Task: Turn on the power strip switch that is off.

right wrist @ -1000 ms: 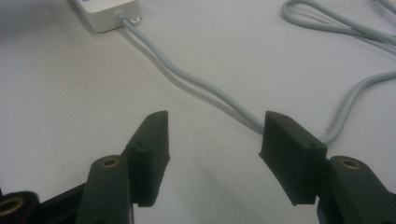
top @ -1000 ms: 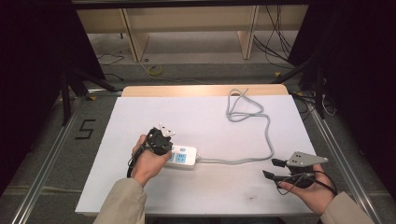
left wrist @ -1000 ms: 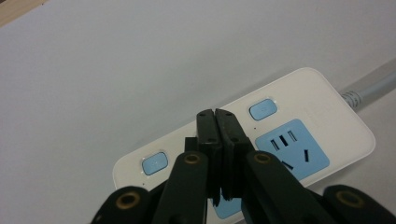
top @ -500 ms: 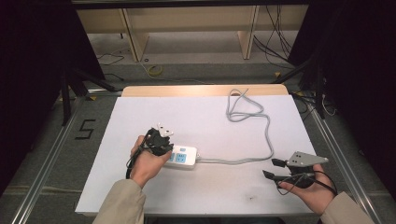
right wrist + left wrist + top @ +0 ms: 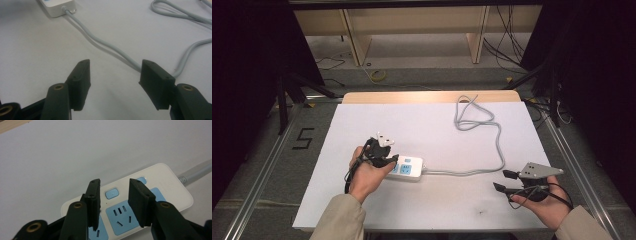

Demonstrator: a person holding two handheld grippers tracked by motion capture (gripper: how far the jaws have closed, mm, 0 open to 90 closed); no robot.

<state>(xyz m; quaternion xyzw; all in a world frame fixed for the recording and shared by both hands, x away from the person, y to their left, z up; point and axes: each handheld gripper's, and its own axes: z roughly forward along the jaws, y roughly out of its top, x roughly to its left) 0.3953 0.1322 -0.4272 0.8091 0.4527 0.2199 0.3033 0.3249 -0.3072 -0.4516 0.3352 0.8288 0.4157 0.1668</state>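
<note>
Power strip [image 5: 140,202] lies on white tabletop [image 5: 422,125], directly under left gripper [image 5: 116,203] fingers, parted, gripping nothing. Right gripper [image 5: 117,85] fingers spread wide over gray cord [image 5: 105,46], well apart from strip.

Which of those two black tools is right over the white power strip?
The left tool, beside the person's left hand: its open jaws hang over the power strip's blue sockets. The right tool sits apart, near the grey cable.
</note>
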